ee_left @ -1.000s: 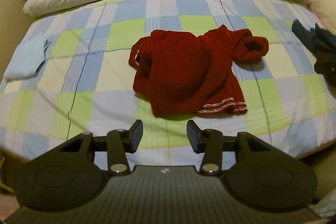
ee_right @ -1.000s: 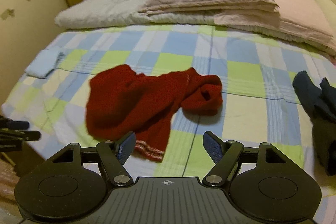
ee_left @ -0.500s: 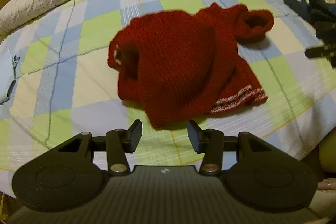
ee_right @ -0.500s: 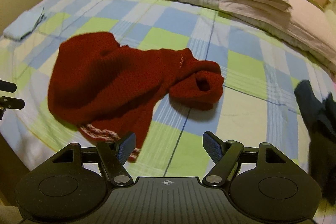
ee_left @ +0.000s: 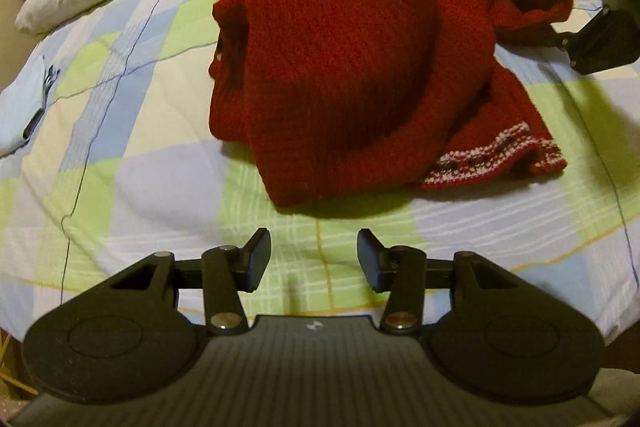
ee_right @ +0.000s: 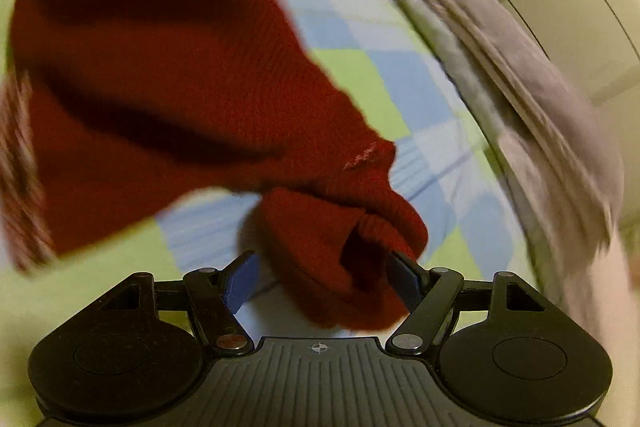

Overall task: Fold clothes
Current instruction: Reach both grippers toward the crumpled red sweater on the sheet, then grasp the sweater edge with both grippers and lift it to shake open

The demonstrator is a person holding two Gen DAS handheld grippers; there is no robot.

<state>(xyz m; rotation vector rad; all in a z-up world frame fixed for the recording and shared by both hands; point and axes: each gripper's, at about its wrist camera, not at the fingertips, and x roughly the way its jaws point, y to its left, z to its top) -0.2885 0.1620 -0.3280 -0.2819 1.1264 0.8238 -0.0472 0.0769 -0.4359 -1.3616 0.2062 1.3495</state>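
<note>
While closing, right tool (ee_right: 322,277) straddles red sweater (ee_right: 180,75) cuff (ee_right: 344,255)

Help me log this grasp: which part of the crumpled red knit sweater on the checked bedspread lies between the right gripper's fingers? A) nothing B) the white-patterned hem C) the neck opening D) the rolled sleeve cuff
D: in the right wrist view the rolled sleeve cuff of the red knit sweater sits between the closing right gripper.

Red knit sweater (ee_left: 340,67), crumpled on checked bedspread, striped hem showing
</note>
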